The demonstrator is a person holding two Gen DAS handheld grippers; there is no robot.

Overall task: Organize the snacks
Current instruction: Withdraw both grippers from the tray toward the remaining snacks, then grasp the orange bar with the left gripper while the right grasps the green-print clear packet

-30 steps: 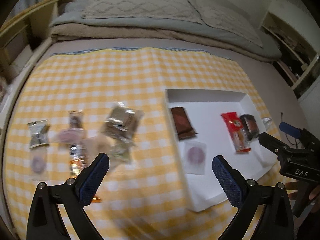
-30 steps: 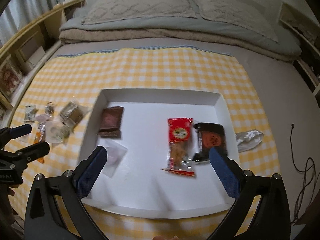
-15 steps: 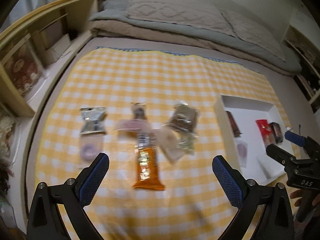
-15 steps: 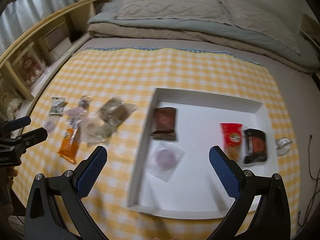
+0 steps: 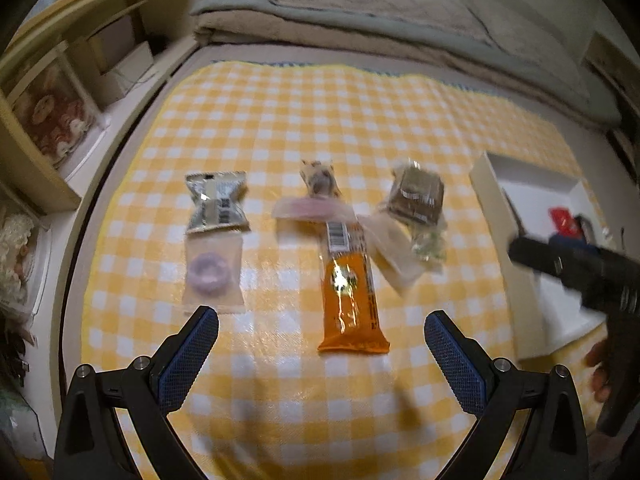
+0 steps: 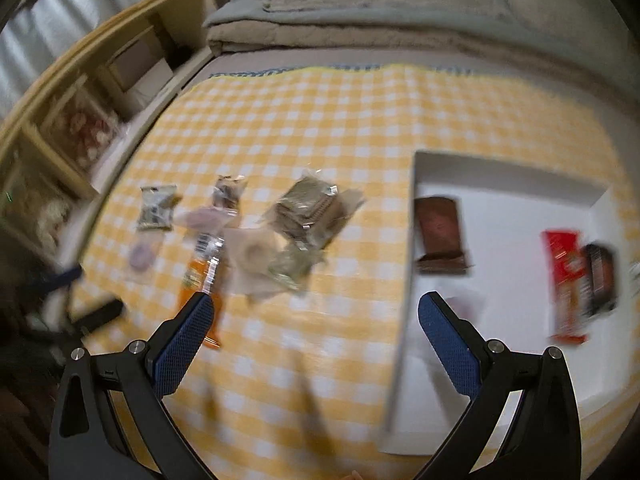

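Several loose snacks lie on the yellow checked cloth: an orange bar [image 5: 351, 296], a clear pack with a purple ring [image 5: 212, 274], a silver packet [image 5: 216, 202], a brown packet [image 5: 418, 196] and pale wrappers. My left gripper [image 5: 320, 340] hangs open above the cloth just short of the orange bar, holding nothing. My right gripper [image 6: 314, 320] is open and empty over the left wall of the white tray [image 6: 404, 280]. Inside the tray lie a brown pack [image 6: 438, 234], a red pack [image 6: 566, 280] and a dark pack [image 6: 600, 276].
Wooden shelves [image 5: 60, 92] run along the left of the bed. Folded blankets and pillows [image 5: 380, 8] lie beyond the cloth. The right gripper's dark body [image 5: 580, 268] crosses the tray [image 5: 496, 216] in the left wrist view. A hand [image 5: 600, 368] shows at the right edge.
Both grippers have swung left, away from the tray and toward the loose snacks. The left one has come closer to the orange bar. Both stayed open and empty.
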